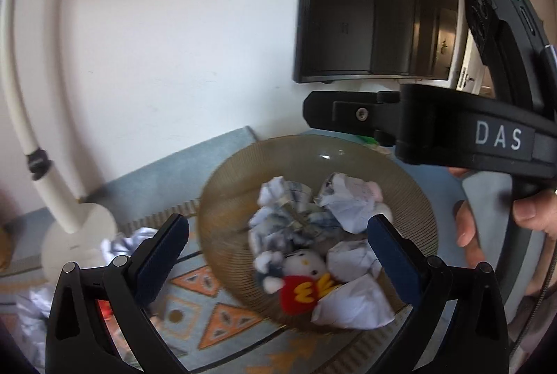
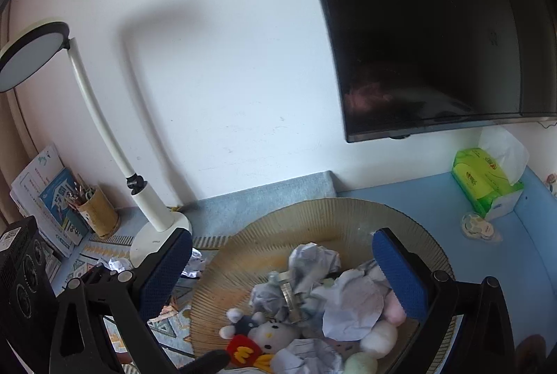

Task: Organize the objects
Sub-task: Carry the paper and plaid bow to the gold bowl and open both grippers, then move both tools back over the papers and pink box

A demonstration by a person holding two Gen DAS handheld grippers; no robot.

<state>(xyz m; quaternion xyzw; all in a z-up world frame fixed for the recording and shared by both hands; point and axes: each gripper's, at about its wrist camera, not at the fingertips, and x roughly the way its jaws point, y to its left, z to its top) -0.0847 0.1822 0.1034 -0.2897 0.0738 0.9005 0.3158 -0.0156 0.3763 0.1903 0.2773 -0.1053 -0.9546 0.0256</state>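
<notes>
Low in the left wrist view, the left gripper has its blue fingers spread wide, with nothing held. The right gripper is spread just as wide and is empty too. Both hang over a big brown bowl in the middle of each picture. In the bowl lie crumpled paper balls, a small white plush toy with a red part, and a pink and white soft toy. I think the sorting is partly done, because more crumpled paper lies outside the bowl at lower left on the patterned mat. The bowl looks full, so adding more could push a paper ball over the rim. The bowl also looks like glass, so a bump from a finger could slide it. Farther back, the white lamp stands at left and a dark screen hangs at upper right. Only the right wrist view shows the green tissue box, the pencil cup and the books. Only the left wrist view shows the other gripper's body and the hand holding it.
</notes>
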